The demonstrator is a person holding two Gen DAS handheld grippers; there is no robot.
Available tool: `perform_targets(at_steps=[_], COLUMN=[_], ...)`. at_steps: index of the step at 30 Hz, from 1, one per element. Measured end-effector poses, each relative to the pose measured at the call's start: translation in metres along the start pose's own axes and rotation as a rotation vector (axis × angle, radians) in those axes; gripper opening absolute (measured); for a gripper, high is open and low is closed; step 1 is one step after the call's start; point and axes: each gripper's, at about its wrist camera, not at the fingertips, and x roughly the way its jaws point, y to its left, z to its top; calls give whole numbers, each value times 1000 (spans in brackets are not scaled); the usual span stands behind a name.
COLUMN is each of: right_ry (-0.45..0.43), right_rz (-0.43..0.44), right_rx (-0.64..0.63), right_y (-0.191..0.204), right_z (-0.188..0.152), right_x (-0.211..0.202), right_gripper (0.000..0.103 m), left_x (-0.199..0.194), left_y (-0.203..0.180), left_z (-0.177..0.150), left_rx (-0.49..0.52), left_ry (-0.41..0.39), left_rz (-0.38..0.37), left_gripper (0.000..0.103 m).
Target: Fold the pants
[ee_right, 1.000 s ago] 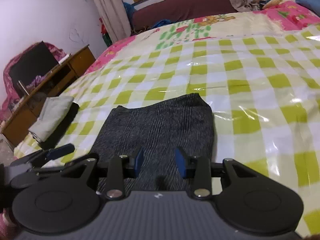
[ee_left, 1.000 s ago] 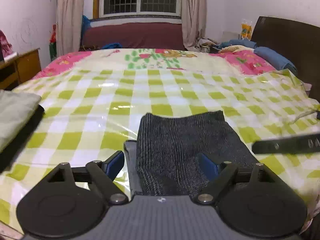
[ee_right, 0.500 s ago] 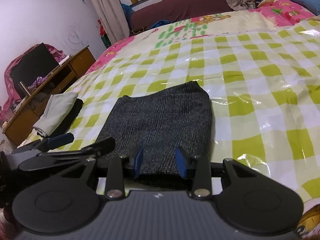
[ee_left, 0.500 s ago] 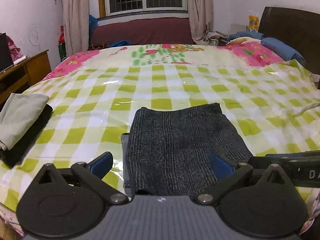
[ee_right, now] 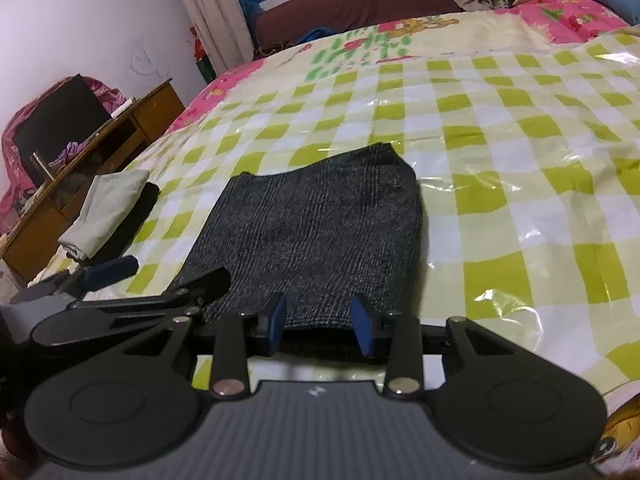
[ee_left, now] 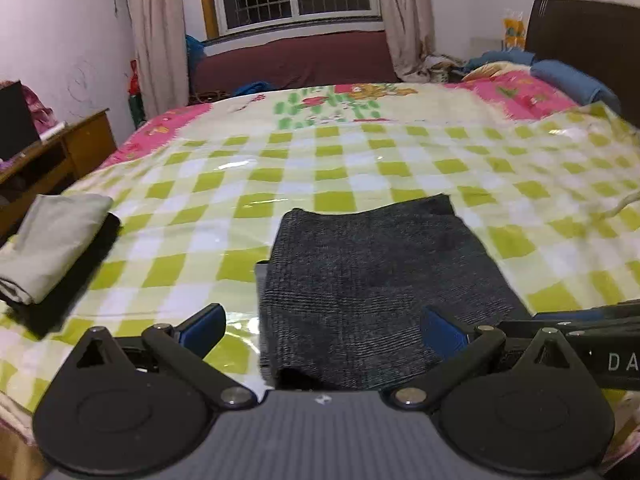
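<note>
the dark grey pants lie folded into a compact rectangle on the bed, on its green-and-white checked cover, directly ahead of both tongs, with the near edge at the foot of both views and the far edge pointing toward the window. its long axis seems to run away from the tongs, though the fisheye bends the shape enough that this is uncertain. the left tongs stand spread wide, the left blue pad over the bare cover just beside the bundle's left edge and the right pad over the fabric; nothing is pinched. the right tongs are partly open, their two blue pads hanging over the near right part of the pants with a gap between them, and no cloth is seen gripped. both sit at the near edge, the right tongs looking slightly closer in. the fabric is a fine ribbed or checked knit, lying flat, with a paler layer showing at its left edge. a second folded stack, grey over black, rests well apart to the left
</note>
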Motion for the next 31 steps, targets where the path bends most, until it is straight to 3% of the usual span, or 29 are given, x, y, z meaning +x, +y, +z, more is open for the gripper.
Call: perform_targets(at_steps=[3, 8, 31], right_ry=[9, 22, 43], right_rz=[-4, -11, -31], right_rx=[-12, -18, -17], right_y=[3, 5, 7], right_z=[-1, -4, -12], right_x=[2, 4, 8], right_gripper=[38, 38, 38], left_x=[2, 7, 7], left_y=[-3, 2, 2], left_z=[-2, -8, -19], left_rx=[20, -13, -27], left_ry=[28, 58, 80], left_rz=[26, 6, 22], left_gripper=[103, 103, 103])
